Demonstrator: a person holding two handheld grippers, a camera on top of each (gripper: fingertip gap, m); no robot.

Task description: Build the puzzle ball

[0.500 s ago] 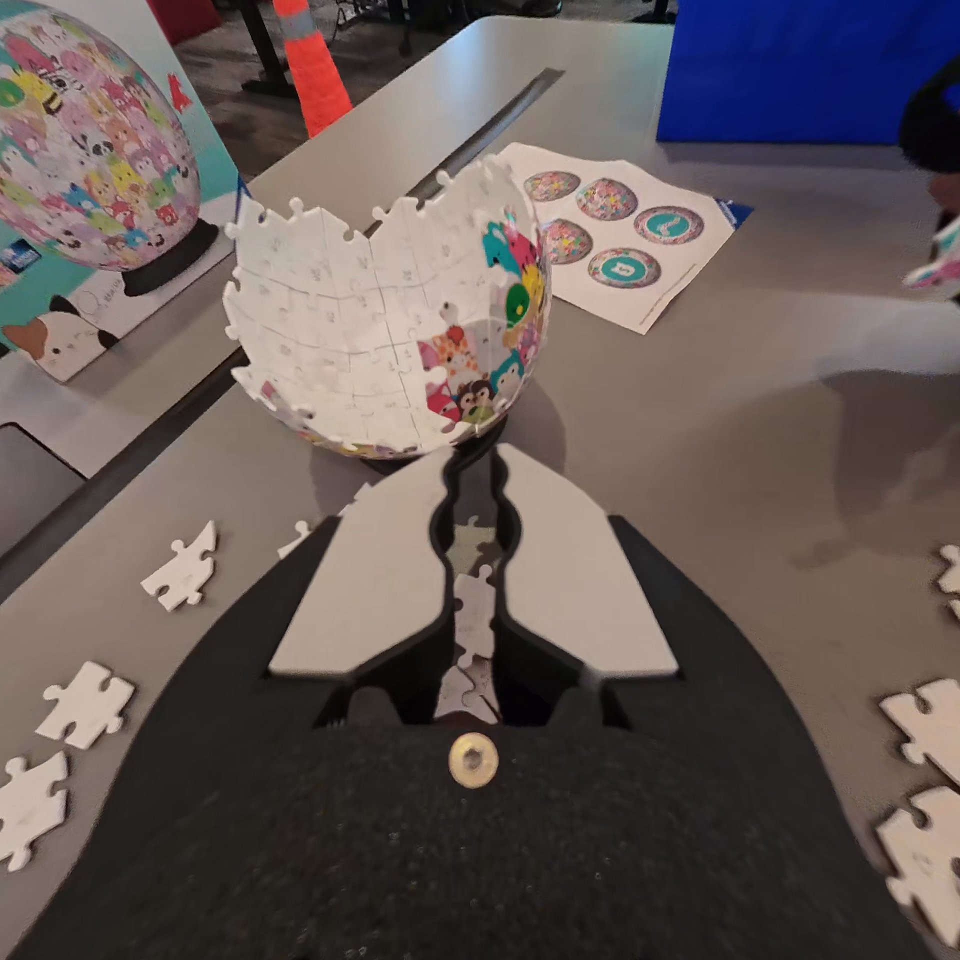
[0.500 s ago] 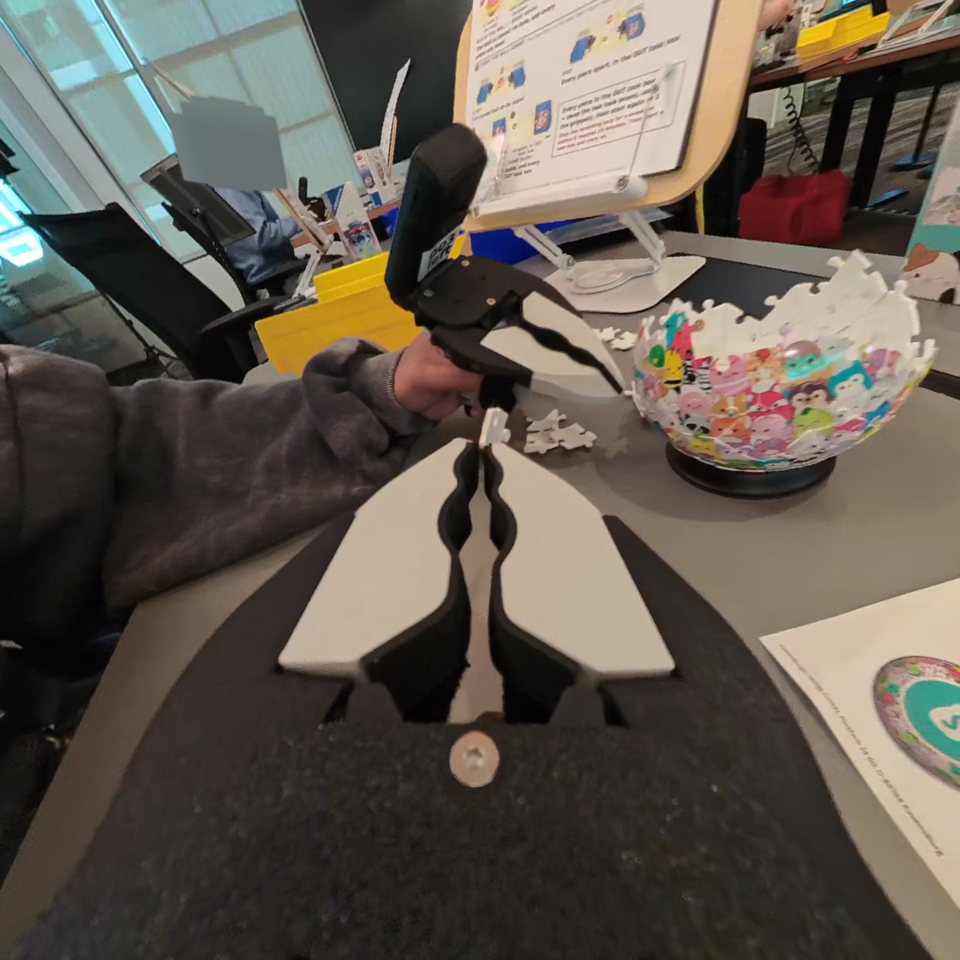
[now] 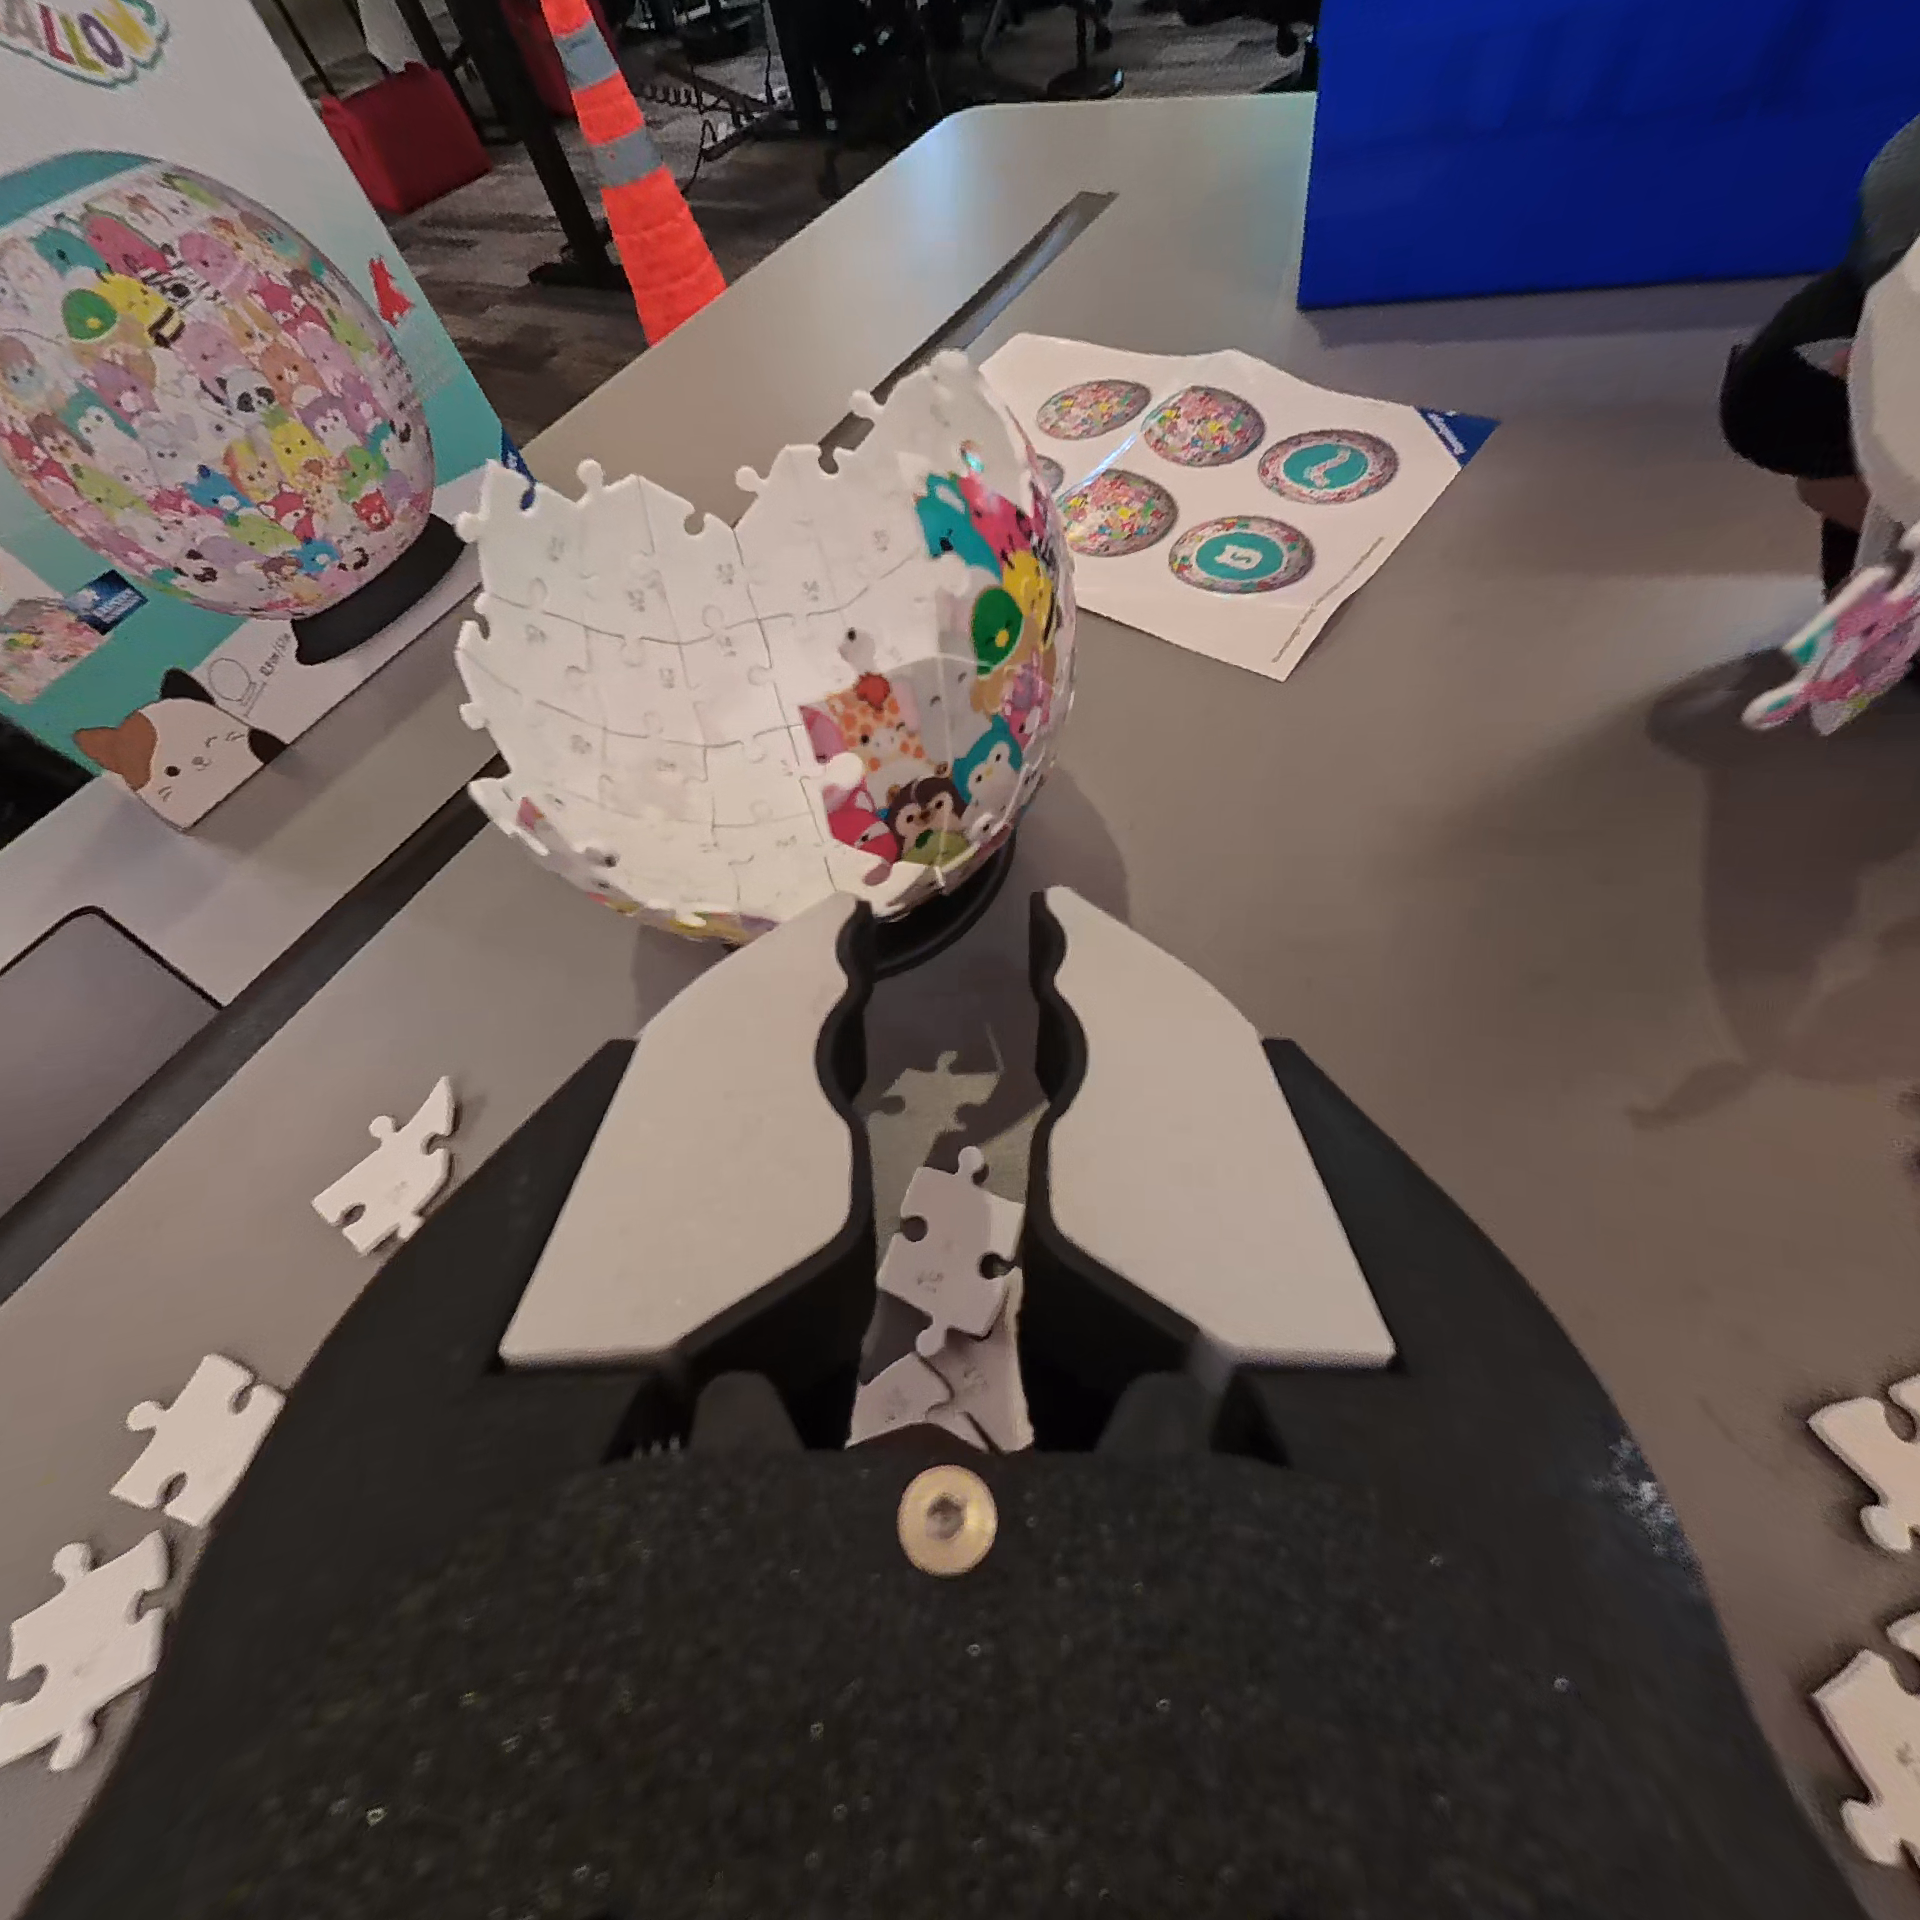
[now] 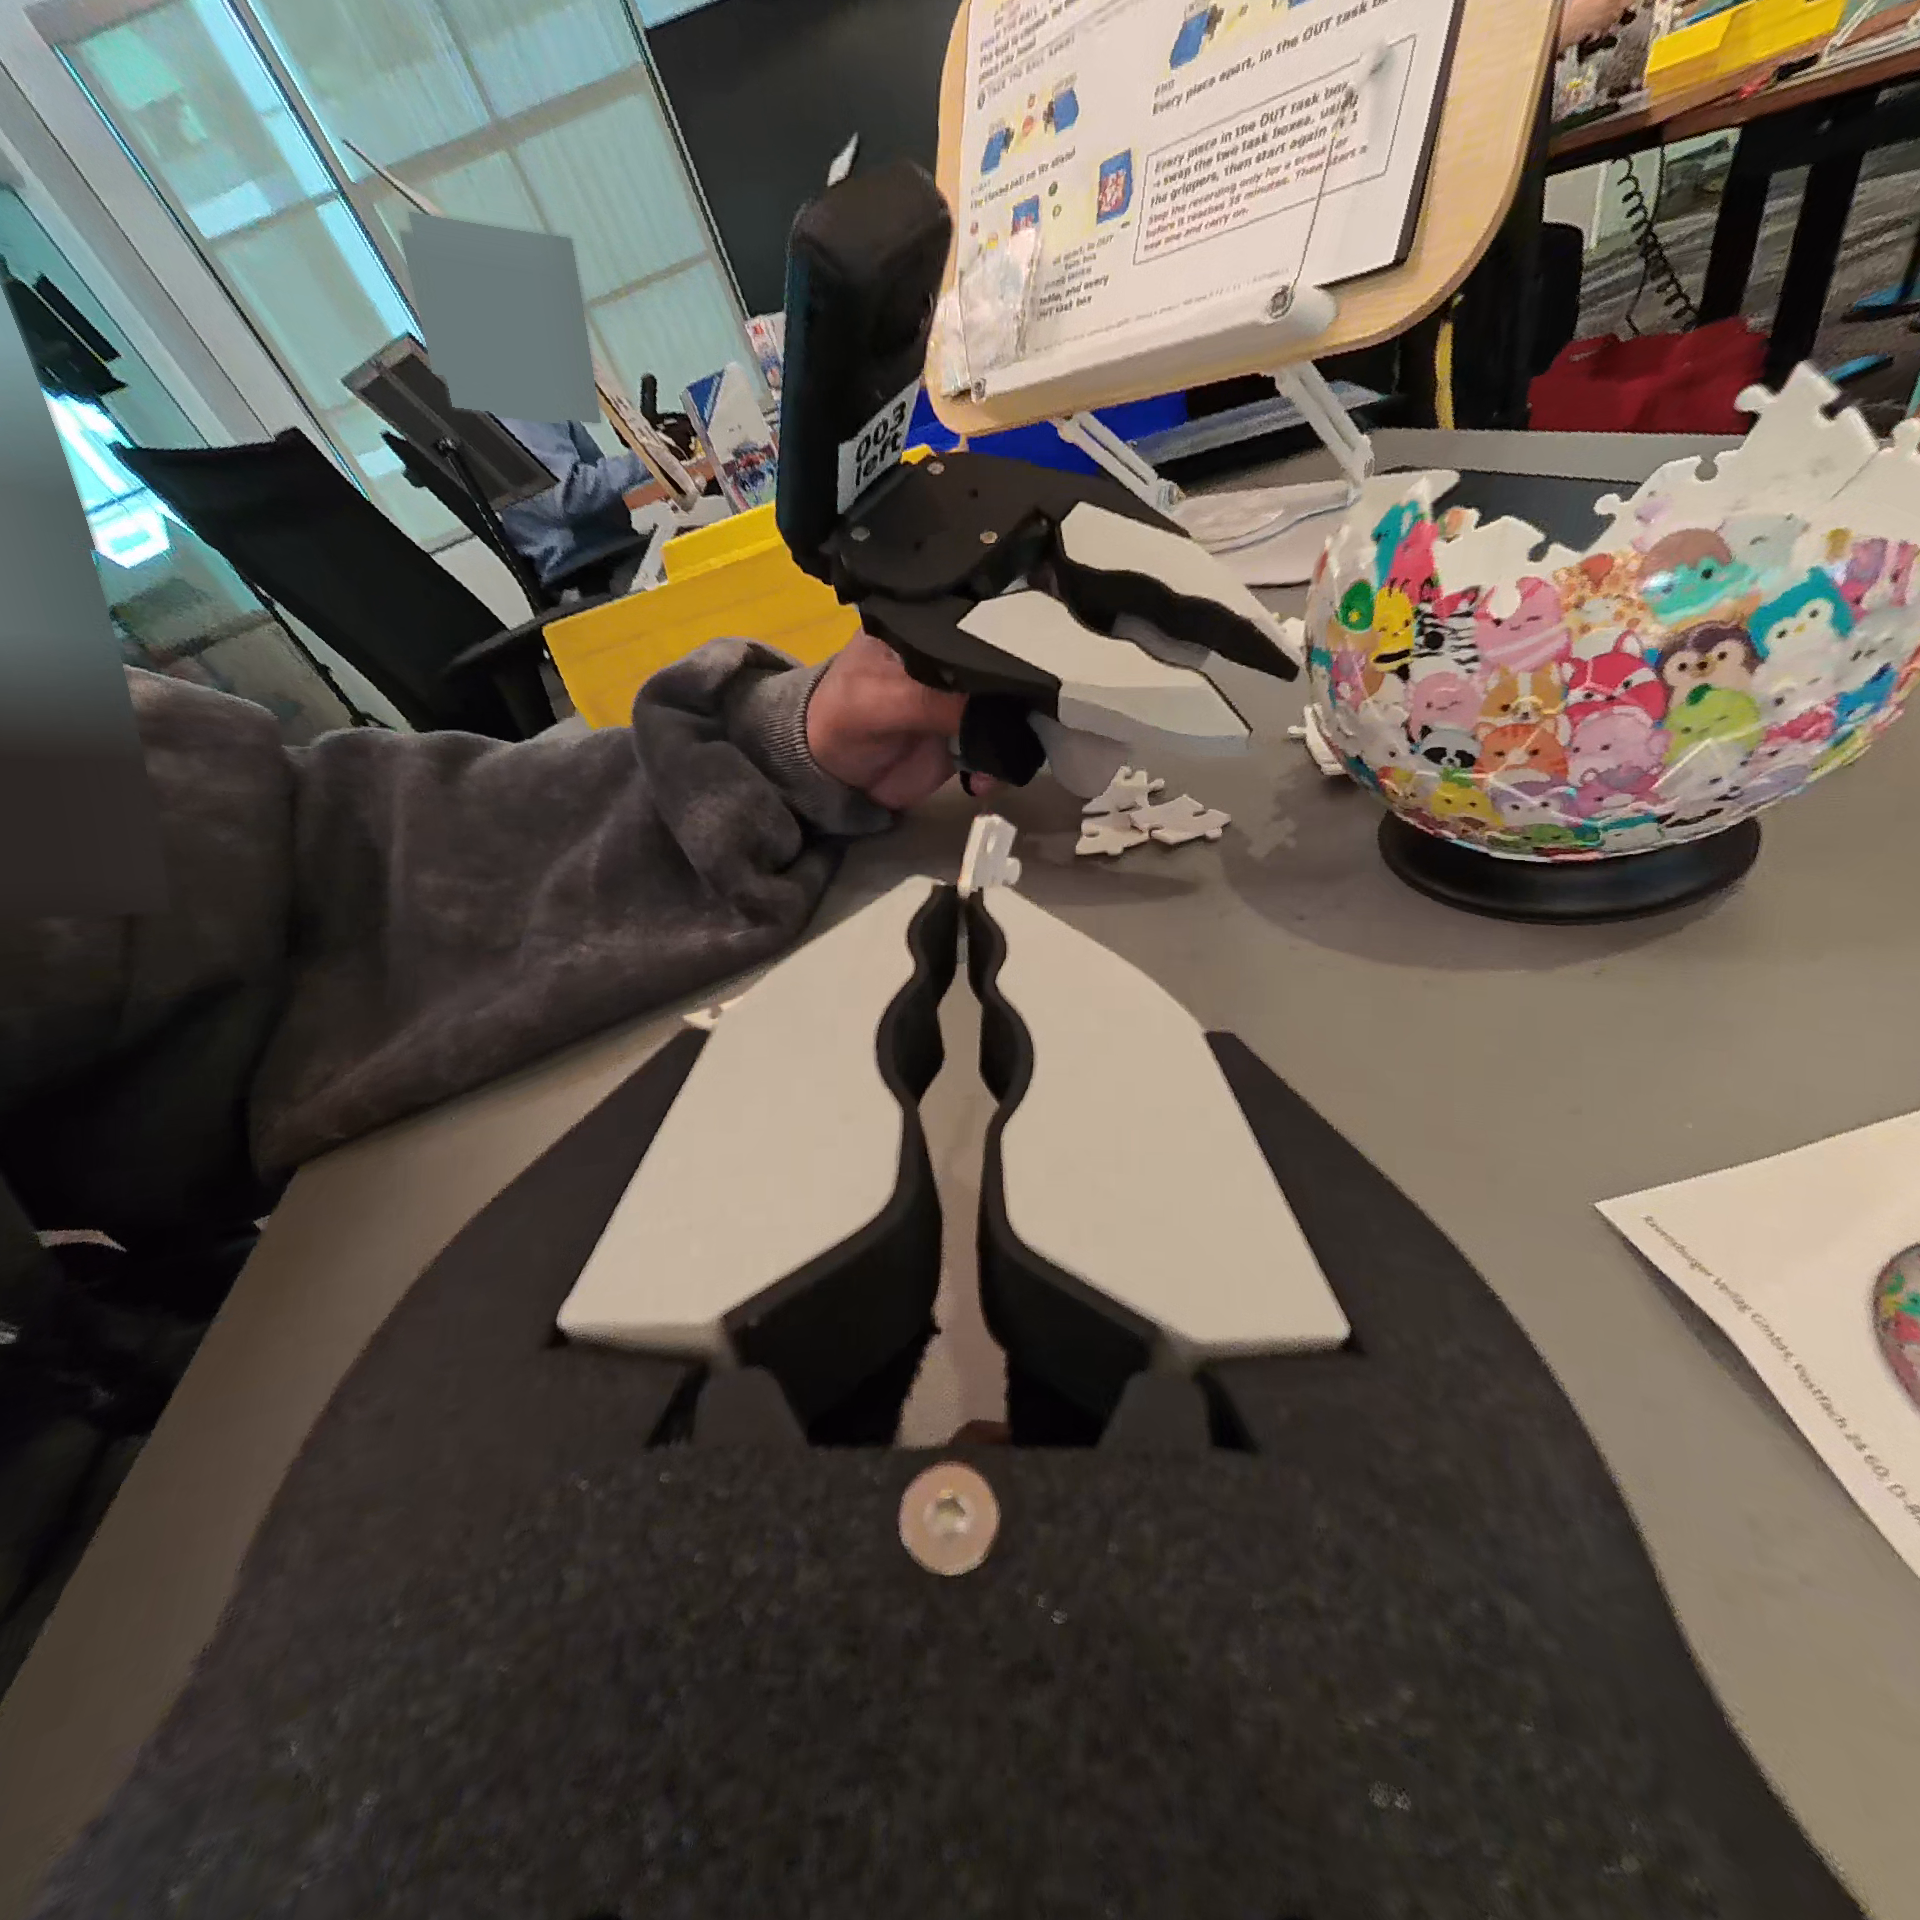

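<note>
Two grippers worked: the left gripper (image 3: 943, 914) hung spread over loose pieces (image 3: 940, 1262), while the right gripper (image 4: 961, 902) pinched one puzzle piece (image 4: 987, 852). Seating it well probably meant matching its tabs to the half-built ball's (image 4: 1621, 665) jagged rim, pressing gently.

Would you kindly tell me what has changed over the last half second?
The left gripper has opened its jaws; it holds nothing. The right gripper stays shut on a puzzle piece, and the half-built puzzle ball remains on its stand.

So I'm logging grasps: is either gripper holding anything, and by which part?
The right gripper pinches a puzzle piece by its lower edge, at the fingertips. The left gripper is open, holding nothing.
</note>
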